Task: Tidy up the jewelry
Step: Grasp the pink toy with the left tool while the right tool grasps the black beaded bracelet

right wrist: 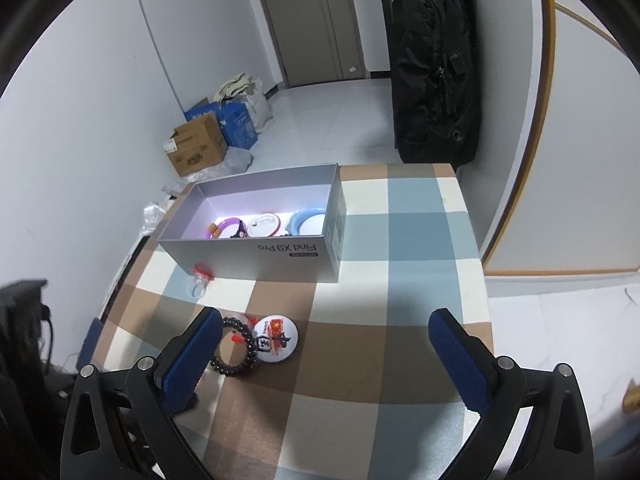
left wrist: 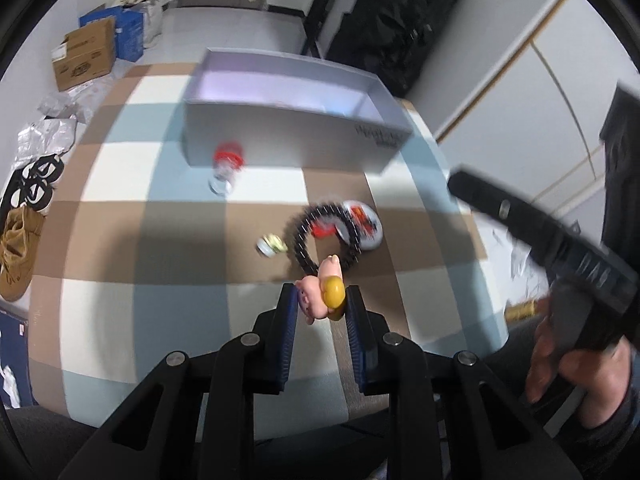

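Observation:
My left gripper [left wrist: 321, 300] is shut on a small pink pig figure with a yellow part [left wrist: 322, 294], held above the checked tablecloth [left wrist: 180, 240]. Beyond it lie a black bead bracelet [left wrist: 320, 236], a round white badge with red print [left wrist: 366, 224], a small pale ring piece [left wrist: 271, 245] and a clear ring with a red top [left wrist: 226, 164]. The open grey box [left wrist: 288, 136] stands at the far side. My right gripper [right wrist: 326, 330] is open and empty above the cloth, near the bracelet [right wrist: 236, 346] and badge [right wrist: 276, 338]. The box [right wrist: 256, 248] holds a purple, a white and a blue bangle.
A black bag [right wrist: 434, 64] leans on the wall behind the table. Cardboard and blue boxes [right wrist: 208, 136] sit on the floor at the left with plastic wrap. Brown shoes [left wrist: 16, 240] lie on the floor left of the table. The right hand and gripper body [left wrist: 560, 248] are at the right.

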{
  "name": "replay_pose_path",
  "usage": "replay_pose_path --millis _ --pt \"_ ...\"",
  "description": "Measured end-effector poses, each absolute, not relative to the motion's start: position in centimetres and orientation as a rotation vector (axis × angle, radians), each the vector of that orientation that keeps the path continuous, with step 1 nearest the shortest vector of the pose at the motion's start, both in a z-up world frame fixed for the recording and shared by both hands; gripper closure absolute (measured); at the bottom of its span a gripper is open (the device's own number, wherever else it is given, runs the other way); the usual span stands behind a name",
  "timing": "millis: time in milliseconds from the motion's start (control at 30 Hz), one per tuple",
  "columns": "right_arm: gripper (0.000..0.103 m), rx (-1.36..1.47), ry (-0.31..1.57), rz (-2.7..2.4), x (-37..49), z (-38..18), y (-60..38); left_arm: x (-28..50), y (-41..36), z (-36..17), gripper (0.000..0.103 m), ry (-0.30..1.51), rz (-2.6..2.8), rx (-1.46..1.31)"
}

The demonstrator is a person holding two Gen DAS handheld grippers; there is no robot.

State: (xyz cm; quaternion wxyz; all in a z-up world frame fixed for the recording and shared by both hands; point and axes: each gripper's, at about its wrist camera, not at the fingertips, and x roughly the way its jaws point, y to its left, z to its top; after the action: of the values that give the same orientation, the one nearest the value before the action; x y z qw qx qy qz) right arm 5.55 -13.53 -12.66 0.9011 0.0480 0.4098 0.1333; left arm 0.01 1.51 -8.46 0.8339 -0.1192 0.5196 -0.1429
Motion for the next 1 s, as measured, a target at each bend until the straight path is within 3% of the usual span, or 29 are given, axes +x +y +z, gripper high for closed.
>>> replay_pose_path --millis 333,467,533,667,767,833,967,1000 --pt "0.0 0.021 0.905 0.299 6.1 -13.8 -11.4 0.9 5.1 -6.6 0.084 1.01 -0.23 -0.401" --pt "0.005 -0.046 0.956 0.338 6.1 -14.9 -9.8 1.7 5.5 -6.6 0.084 0.995 -0.221 -0.434" --pt "0.016 -0.078 0.976 0.362 6.0 -15.4 -9.0 1.9 5.7 -6.7 0.084 0.999 -0.23 -0.46" --pt "0.024 -0.113 1.0 0.4 6.1 -16.4 -7.9 2.5 6.3 -6.7 0.084 1.0 -0.232 -0.47" --pt "0.038 -0.126 1.013 0.424 6.4 -16.9 -7.3 2.7 6.5 -6.6 0.084 0.998 -0.238 -0.478" --pt "0.053 -0.151 1.012 0.424 6.6 -17.1 -6.8 2.8 6.6 -6.6 0.084 0.999 -0.236 -0.481" --pt "0.058 -0.209 1.003 0.421 6.9 -17.5 -5.8 3.0 6.7 -6.6 0.084 1.002 -0.234 -0.486" --pt "0.067 -0.221 1.003 0.424 6.9 -17.6 -5.5 3.0 6.8 -6.6 0.084 1.001 -0.233 -0.487"
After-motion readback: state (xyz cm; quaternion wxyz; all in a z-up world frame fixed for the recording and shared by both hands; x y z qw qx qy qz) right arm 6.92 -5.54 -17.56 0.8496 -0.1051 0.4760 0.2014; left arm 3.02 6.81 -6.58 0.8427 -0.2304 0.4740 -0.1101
